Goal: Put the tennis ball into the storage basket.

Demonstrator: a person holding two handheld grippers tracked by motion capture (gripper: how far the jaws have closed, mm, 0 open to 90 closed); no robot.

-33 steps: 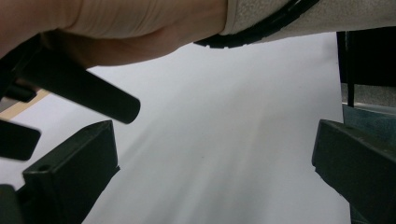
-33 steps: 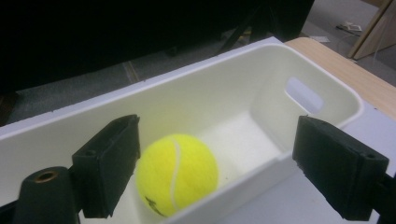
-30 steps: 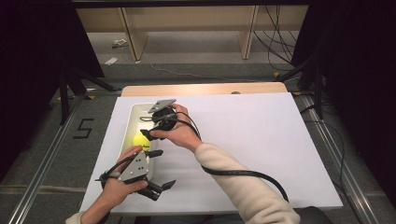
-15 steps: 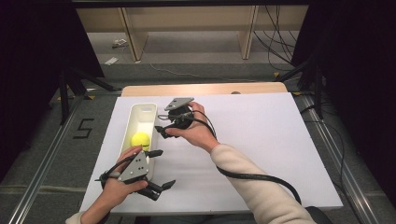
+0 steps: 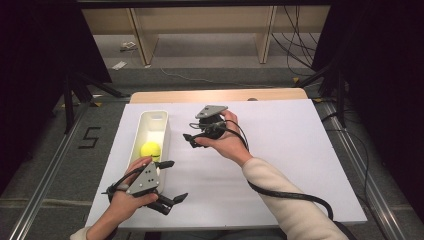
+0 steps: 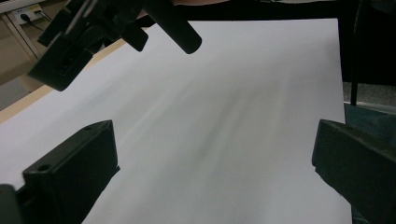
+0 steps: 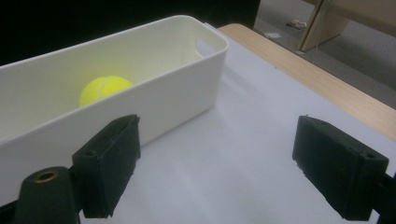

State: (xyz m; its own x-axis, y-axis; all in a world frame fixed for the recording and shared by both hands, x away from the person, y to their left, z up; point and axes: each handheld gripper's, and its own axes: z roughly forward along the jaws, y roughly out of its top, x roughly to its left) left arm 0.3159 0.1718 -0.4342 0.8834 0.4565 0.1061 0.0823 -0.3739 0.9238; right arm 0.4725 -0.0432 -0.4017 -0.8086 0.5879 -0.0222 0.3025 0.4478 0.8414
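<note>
White bin holds ball beside spread, empty right fingers.

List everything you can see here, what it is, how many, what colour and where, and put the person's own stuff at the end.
bin: one, white, long and open-topped, on the left part of the sheet.
tennis ball: one, yellow-green, inside the bin, toward its near end.
sheet: one, white, covering most of the table.
table: one, light wood, its far edge showing beyond the sheet.
shelf unit: one, light wood, on the floor behind the table.
cables: several, black, on the floor at far right.
left hand-held gripper: one, black with a grey plate, open, at the bin's near end.
right hand-held gripper: one, black with a grey plate, open, to the right of the bin.
hands: two, one on each gripper; a cream sleeve on the right arm.
</note>
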